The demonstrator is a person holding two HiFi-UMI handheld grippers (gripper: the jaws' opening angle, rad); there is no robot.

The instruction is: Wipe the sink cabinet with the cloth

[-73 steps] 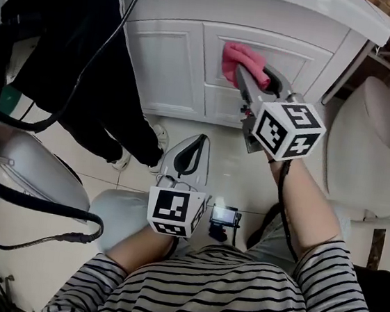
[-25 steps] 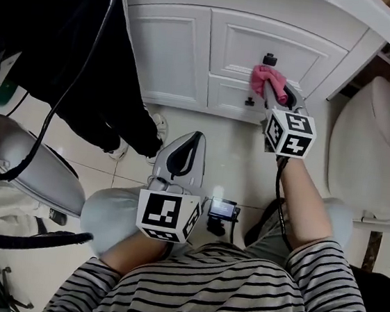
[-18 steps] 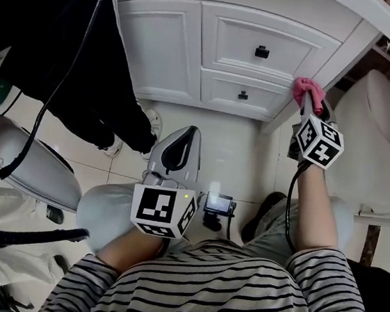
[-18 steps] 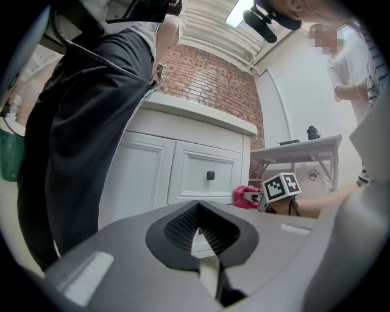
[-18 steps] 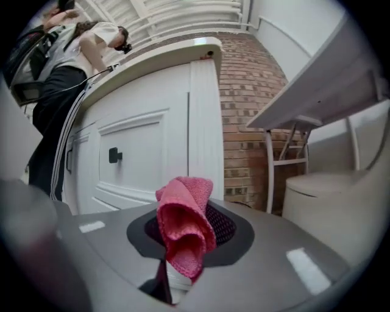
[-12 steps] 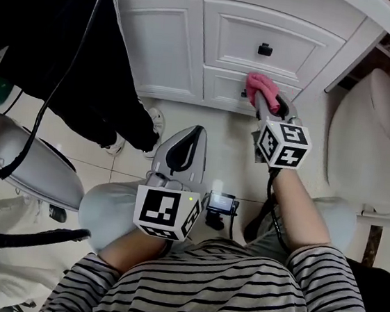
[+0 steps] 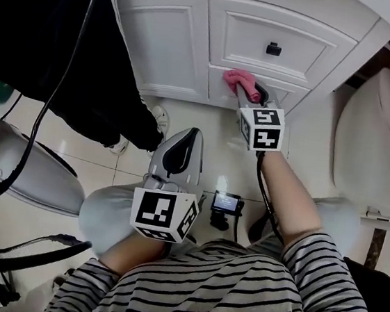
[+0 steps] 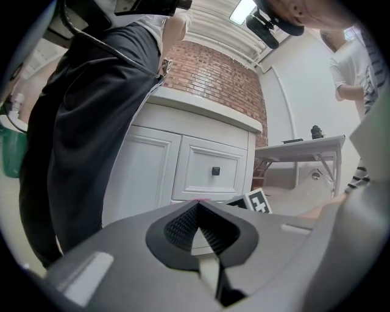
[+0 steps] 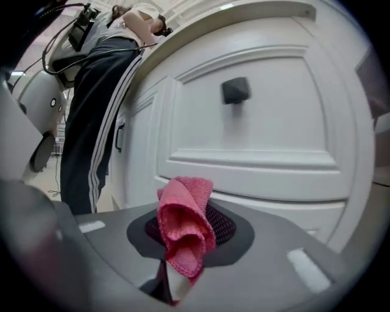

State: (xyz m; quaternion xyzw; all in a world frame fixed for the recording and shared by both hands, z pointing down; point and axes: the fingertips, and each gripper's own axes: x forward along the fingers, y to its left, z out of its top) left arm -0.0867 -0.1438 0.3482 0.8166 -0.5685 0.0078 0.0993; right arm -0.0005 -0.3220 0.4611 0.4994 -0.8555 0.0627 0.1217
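The right gripper [image 7: 247, 92] reaches forward to the white cabinet [image 7: 167, 44], its fingers [image 9: 241, 237] clamped on the pink cloth [image 7: 240, 80]. In the right gripper view the cloth [image 9: 183, 228] stands between the two dark pads as a folded roll. Its lower end is pinched where the fingers meet, and its rounded upper end sticks out past the fingertips toward the cabinet front. From the head view the free end of the cloth lies against the lower drawer [image 7: 289, 99], near that drawer's left edge, below and to the left of the black knob [image 7: 273, 49] on the upper drawer. The same knob [image 9: 235, 90] shows above the cloth in the right gripper view. The left gripper [image 7: 193, 136] is held low, close to the person's body over the tiled floor [image 7: 96, 165], well apart from the cabinet and pointing toward it. In the left gripper view its fingers [image 8: 183, 225] meet at the tips, with nothing between them. A second person in black trousers [image 7: 67, 53] stands beside the cabinet's left door, one shoe [image 7: 160, 121] near its base.
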